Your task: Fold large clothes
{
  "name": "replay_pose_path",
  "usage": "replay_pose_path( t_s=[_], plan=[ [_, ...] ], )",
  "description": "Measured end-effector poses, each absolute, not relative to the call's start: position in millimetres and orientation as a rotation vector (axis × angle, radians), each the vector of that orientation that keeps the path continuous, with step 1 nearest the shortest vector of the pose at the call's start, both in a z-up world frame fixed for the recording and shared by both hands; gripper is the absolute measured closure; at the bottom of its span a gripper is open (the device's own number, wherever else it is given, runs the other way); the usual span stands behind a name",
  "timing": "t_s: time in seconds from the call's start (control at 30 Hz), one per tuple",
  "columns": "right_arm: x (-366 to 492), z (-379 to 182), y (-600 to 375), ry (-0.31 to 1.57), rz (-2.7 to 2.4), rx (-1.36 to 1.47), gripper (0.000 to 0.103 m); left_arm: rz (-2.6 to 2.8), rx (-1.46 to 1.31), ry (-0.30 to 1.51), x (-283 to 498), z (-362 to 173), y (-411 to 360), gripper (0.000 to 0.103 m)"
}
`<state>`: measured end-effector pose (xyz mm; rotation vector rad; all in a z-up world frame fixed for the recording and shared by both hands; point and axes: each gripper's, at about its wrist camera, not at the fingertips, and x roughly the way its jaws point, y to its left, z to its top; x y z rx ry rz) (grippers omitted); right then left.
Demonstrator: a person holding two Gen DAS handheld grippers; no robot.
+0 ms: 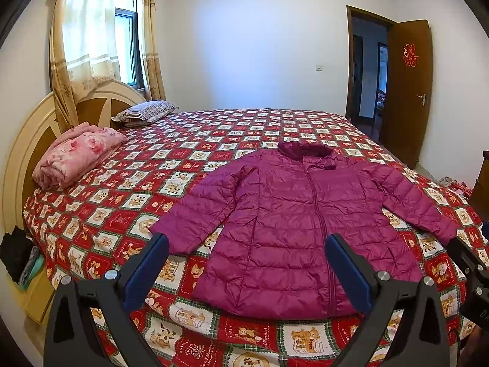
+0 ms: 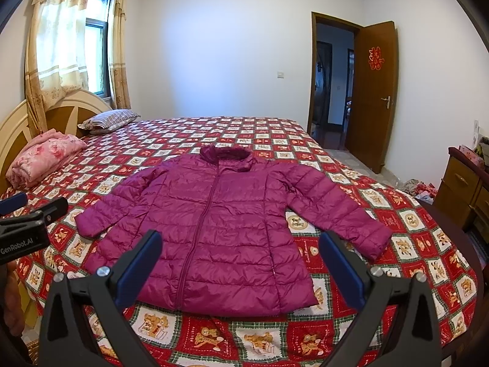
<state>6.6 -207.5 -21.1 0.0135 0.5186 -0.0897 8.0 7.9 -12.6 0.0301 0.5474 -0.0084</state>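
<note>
My left gripper (image 1: pixel 247 240) and right gripper (image 2: pixel 241 238) hover with jaws spread wide and empty above the near hem of the purple jacket (image 2: pixel 220 214). It lies flat on the bed (image 2: pixel 351 315), zipped front up, sleeves spread. Its long axis runs away from me, collar at the far end.

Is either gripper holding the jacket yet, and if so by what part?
Nothing is held. The left gripper and right gripper are both open above the purple jacket, which lies flat, zipped and spread on the bed.
</note>
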Motion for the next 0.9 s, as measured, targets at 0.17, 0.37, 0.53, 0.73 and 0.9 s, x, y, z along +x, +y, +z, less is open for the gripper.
replay_pose_path(
  t_s=[0.17,0.37,0.53,0.73,0.9],
  plan=[
    [6.9,-22.4,-208.2,0.523,-0.088,0.017,0.000,-0.008,0.030,0.547,8.0,-12.5,7.3,0.001],
    [7.2,-24.3,-207.5,0.525,-0.085,0.017,0.000,-0.008,0.032,0.548,8.4,-12.2,7.6,0.001],
    [6.9,-24.1,-207.1,0.528,-0.083,0.017,0.000,-0.009,0.031,0.549,8.4,-12.2,7.6,0.001],
    [7.2,-24.4,-205.9,0.532,-0.080,0.017,0.000,-0.009,0.033,0.552,9.4,-14.0,7.0,0.001],
    [8.2,-24.4,-205.8,0.534,-0.078,0.017,0.000,-0.011,0.033,0.565,11.4,-18.9,6.0,0.001]
  ],
)
